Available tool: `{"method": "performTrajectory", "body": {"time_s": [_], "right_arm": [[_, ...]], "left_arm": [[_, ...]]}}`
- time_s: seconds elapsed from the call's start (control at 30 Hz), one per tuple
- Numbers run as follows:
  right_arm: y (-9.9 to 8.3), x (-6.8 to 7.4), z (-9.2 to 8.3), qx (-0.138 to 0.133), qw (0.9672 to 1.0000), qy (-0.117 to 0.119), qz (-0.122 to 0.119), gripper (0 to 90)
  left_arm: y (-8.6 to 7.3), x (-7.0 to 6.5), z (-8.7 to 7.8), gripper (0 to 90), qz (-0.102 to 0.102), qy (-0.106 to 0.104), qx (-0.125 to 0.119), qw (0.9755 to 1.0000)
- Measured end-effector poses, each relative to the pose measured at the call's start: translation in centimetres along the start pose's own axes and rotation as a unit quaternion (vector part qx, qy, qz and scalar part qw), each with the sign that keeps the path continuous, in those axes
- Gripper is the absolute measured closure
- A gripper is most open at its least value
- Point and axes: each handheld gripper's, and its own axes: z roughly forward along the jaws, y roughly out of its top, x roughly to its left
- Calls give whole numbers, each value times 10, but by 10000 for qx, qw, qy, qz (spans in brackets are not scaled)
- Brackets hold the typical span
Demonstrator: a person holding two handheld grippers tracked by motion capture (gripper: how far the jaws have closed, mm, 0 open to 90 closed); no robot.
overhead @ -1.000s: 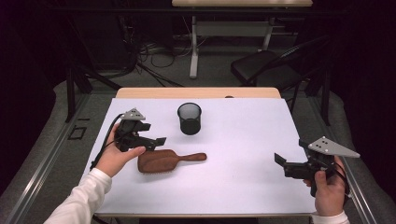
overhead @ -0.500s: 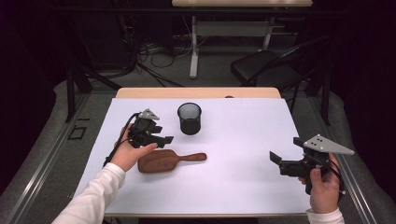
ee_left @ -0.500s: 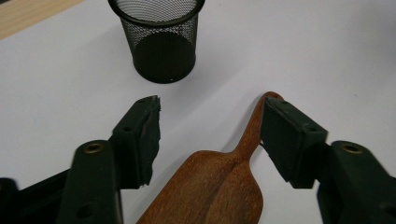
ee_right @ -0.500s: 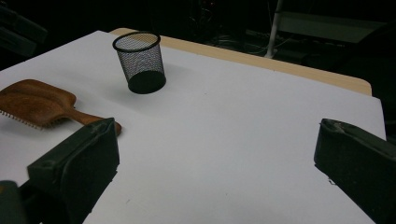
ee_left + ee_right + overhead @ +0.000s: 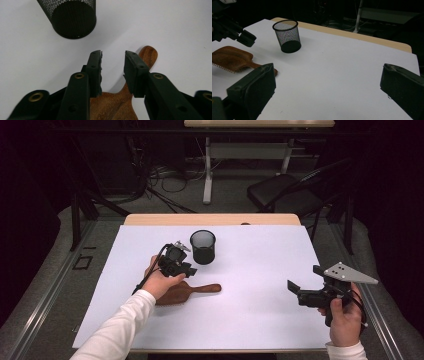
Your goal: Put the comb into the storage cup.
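Note:
A wooden hairbrush (image 5: 194, 290) lies flat on the white sheet, its handle pointing right. My left gripper (image 5: 184, 270) hangs over it, pointing down. In the left gripper view the gripper (image 5: 113, 56) has its jaws either side of the brush's neck (image 5: 113, 103), with the handle end (image 5: 148, 52) beyond the right jaw. The jaws have just been closing; a gap remains and the pads do not press the wood. A black mesh cup (image 5: 203, 246) stands upright just behind. My right gripper (image 5: 304, 279) is held near the table's right front, open wide and holding nothing (image 5: 328, 68).
The white sheet (image 5: 260, 255) covers most of the table, with a wooden strip (image 5: 210, 219) bare along the far edge. A dark chair (image 5: 280, 195) and desk legs with cables stand on the floor behind the table.
My left hand has moved right toward the cup and down over the brush, and its jaws have narrowed. The right hand has stayed about where it was.

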Motion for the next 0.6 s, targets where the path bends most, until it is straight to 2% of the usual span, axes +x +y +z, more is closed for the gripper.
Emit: {"method": "performTrajectory", "body": {"time_s": [0.07,0.3,0.6], "right_arm": [[1,0,-2,-18,10000,-12,-12,0],[4,-4,-5,-101,9999,-46,-6,0],[8,-12,-6,-188,9998,-67,97,0]], "left_arm": [[-2,0,10,702,-96,34,103,9999],[-5,1,23,785,-183,26,412,9990],[-4,7,35,831,-334,25,451,9984]]}}
